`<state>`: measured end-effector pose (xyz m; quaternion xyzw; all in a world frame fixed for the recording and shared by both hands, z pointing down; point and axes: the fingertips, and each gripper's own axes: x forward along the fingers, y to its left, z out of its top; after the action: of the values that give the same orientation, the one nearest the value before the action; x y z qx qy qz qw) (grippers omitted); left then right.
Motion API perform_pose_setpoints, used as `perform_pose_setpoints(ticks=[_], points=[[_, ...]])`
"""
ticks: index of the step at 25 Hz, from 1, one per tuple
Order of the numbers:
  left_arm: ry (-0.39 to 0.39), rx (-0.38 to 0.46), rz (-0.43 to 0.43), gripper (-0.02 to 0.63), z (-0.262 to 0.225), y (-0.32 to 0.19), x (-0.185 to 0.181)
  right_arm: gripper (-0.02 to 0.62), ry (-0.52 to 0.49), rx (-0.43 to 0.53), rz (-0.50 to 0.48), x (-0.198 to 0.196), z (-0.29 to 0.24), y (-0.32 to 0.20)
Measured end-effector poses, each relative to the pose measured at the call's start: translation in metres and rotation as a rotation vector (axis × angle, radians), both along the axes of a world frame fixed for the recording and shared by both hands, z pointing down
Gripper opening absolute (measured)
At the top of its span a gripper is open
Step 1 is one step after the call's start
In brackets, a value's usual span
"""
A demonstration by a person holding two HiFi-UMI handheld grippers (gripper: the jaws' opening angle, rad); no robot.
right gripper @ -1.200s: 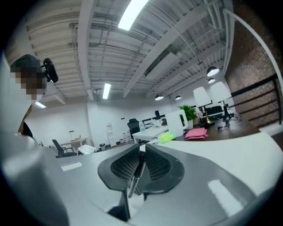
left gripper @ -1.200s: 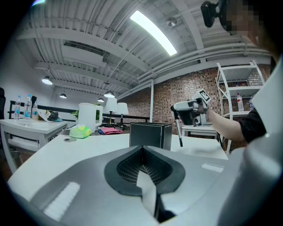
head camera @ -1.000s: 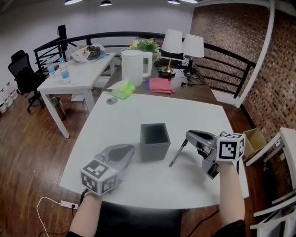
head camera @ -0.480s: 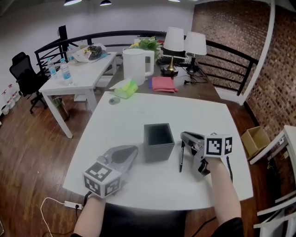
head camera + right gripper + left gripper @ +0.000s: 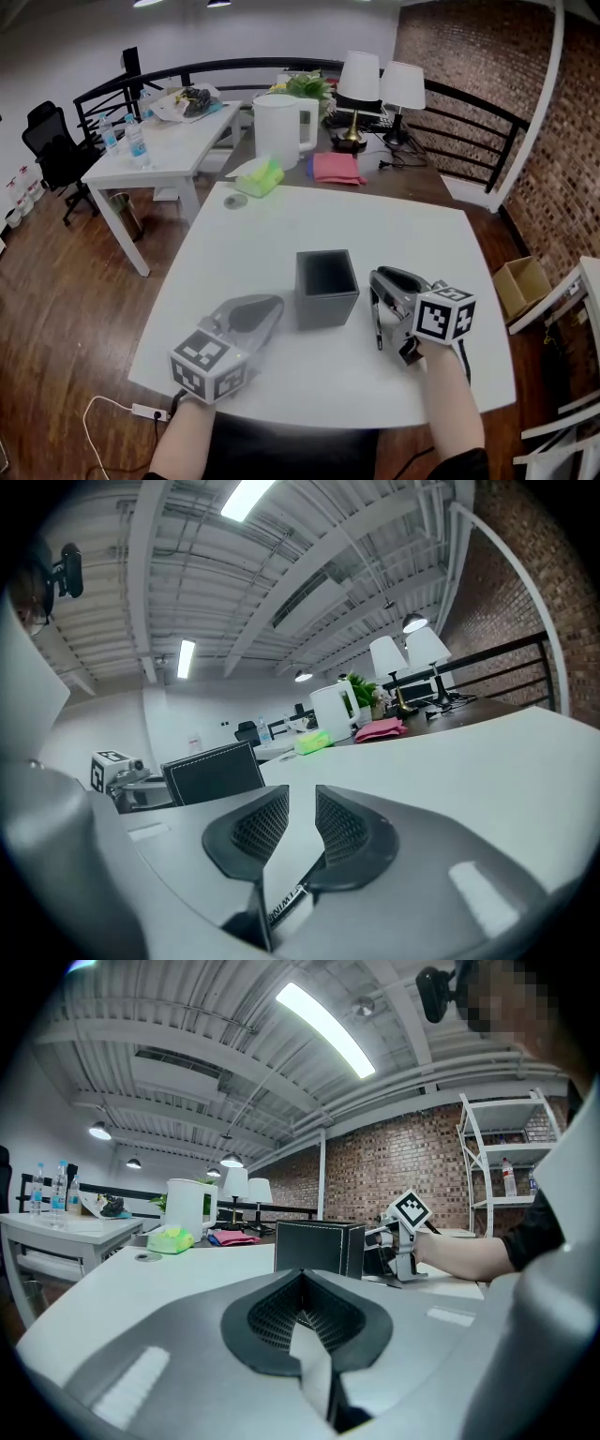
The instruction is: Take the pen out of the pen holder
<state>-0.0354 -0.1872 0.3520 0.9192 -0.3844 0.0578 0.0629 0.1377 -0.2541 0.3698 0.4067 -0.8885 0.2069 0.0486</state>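
Head view: the pen (image 5: 378,326) is out of the pen holder (image 5: 326,289), flat on the white table (image 5: 272,225) just right of it, along the left edge of the right tongs (image 5: 380,281). Only the right gripper view gives me those jaws: apart and opening, pads clear of the pen, which lies low between them near their base. The left tongs (image 5: 255,317) sit near-left of the pen holder. The left gripper view shows them closed together, tips meeting, nothing held.
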Motion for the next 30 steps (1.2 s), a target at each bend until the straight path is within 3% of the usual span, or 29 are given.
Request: perform_pose_setpoints(ticks=[4, 8, 14, 20, 30], points=[[-0.001, 0.0, 0.002, 0.002, 0.002, 0.001, 0.0, 0.091, 0.0, 0.011, 0.026, 0.014, 0.001, 0.0], [0.0, -0.002, 0.005, 0.002, 0.0, 0.001, 0.001, 0.059, 0.031, 0.032, 0.129, 0.053, 0.0, -0.001], [-0.003, 0.0, 0.001, 0.002, 0.0, 0.0, -0.001, 0.029, 0.086, 0.129, 0.22, 0.083, -0.007, 0.011], [-0.001, 0.001, 0.005, 0.002, 0.001, 0.002, 0.0, 0.014, 0.16, 0.191, 0.196, 0.078, -0.009, 0.025], [0.002, 0.004, 0.0, 0.002, -0.001, 0.001, -0.001, 0.012, 0.168, 0.185, 0.262, 0.085, -0.01, 0.02]])
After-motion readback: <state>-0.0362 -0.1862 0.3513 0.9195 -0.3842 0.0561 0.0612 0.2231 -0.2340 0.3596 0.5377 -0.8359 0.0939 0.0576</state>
